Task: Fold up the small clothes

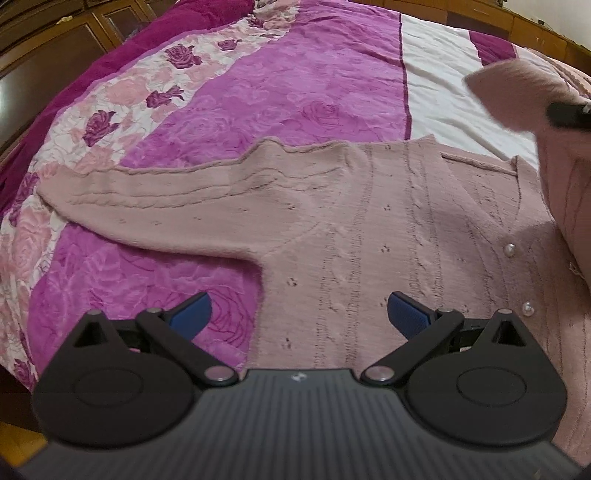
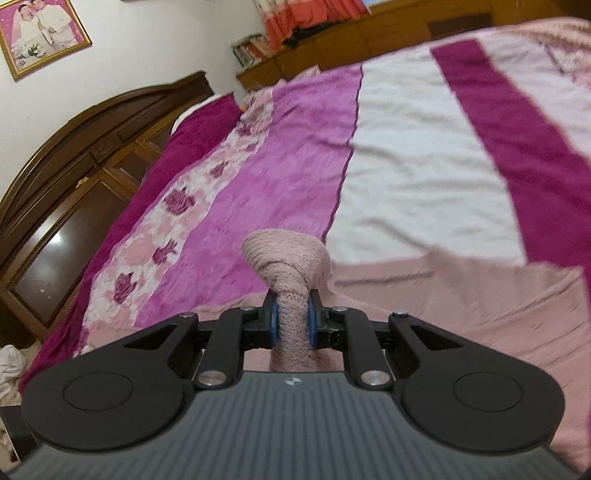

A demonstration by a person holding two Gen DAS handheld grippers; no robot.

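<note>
Clearly, from the left wrist camera, a pale pink knitted cardigan [image 1: 369, 229] lies flat on a bedspread [image 1: 295, 85] patterned in magenta, rose print and white. One sleeve [image 1: 155, 199] stretches out toward nine o'clock, its cuff resting over the rose-print band. Pearl buttons [image 1: 509, 251] run down the front at about four o'clock. The left gripper [image 1: 299, 314] hangs over the lower body of the garment with its blue pads [image 1: 192, 314] spread wide and nothing between them; the nine-o'clock pad sits over bare bedspread, the three-o'clock pad over knit. At two o'clock the other sleeve [image 1: 517, 96] is raised off the bed, folded toward the cardigan's middle, with a dark tip of the right gripper [image 1: 569, 114] showing against it.

Next, the right wrist camera: the right gripper [image 2: 291, 321] has its jaws nearly together, pinching a bunched end of the pink sleeve [image 2: 288, 258], which balloons out past the pads toward twelve o'clock. Below and toward three o'clock the rest of the cardigan [image 2: 461, 314] spreads over the bedspread [image 2: 424, 166]. A dark wooden headboard [image 2: 74, 177] curves at nine o'clock, and a framed picture [image 2: 40, 33] hangs on the wall at eleven o'clock. The view is somewhat blurred.
</note>
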